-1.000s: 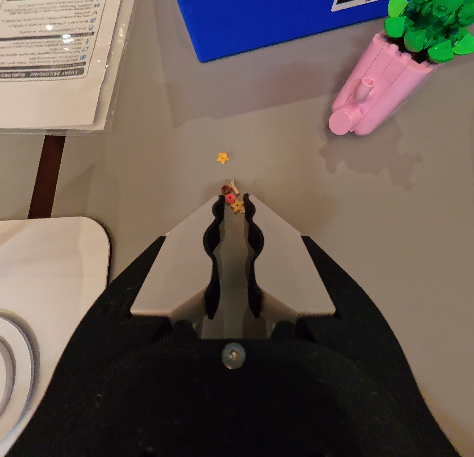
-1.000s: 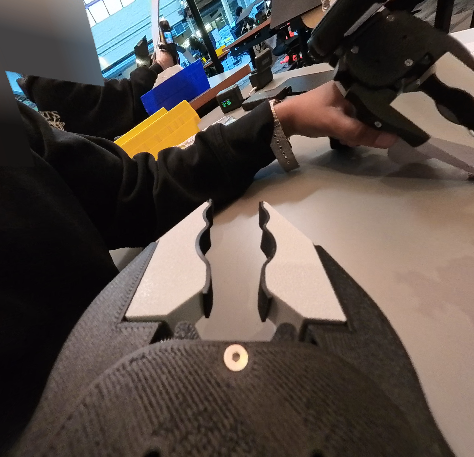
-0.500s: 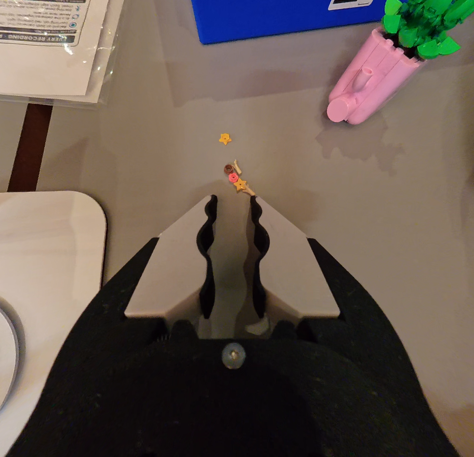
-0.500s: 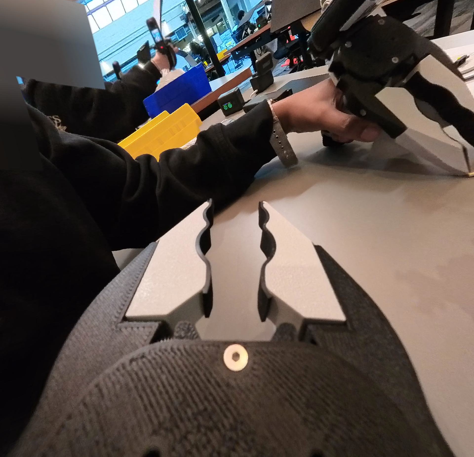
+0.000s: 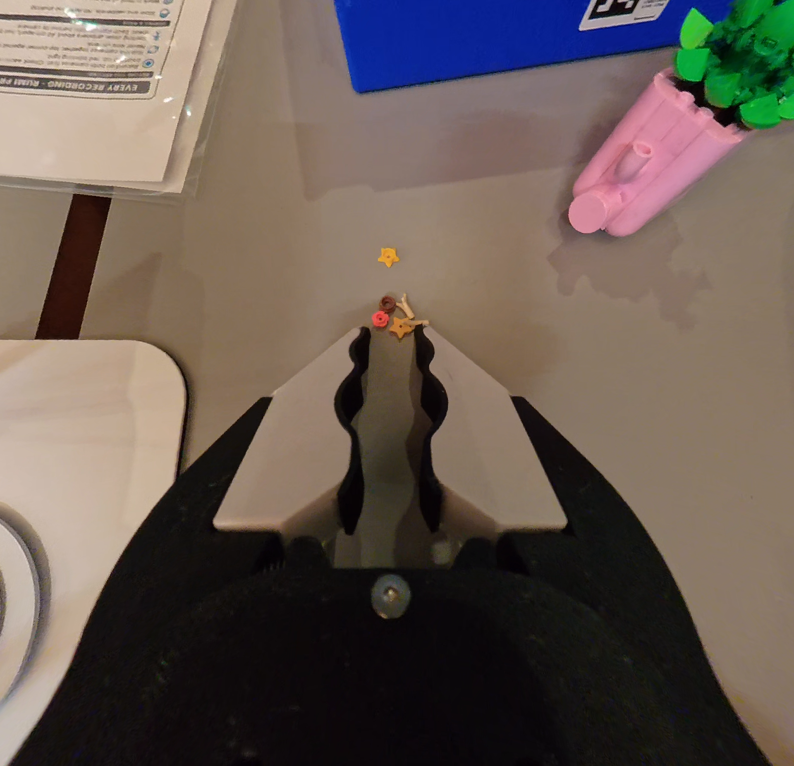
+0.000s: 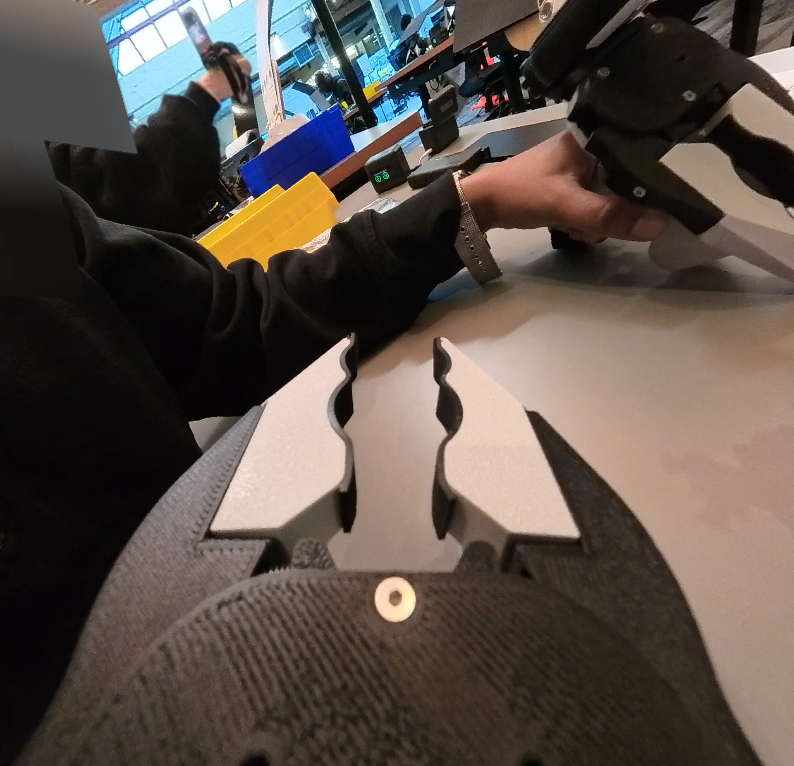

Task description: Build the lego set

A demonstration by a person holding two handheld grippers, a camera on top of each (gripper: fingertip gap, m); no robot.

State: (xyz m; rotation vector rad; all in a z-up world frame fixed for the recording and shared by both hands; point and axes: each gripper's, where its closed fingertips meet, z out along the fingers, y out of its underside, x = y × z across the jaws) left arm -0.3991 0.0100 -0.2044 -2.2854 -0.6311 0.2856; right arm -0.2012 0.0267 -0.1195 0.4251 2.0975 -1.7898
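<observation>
Grey table — my left gripper, fingers parted and empty, sits just short of the tiny orange star-shaped lego piece; next: nudge forward, pinch. Right gripper released, idle.

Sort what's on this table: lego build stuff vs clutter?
Build: pink pot with green plant, lone yellow star, small piece cluster at the left gripper.
Clutter: blue bin, sleeved papers, yellow bins, white tray.
</observation>
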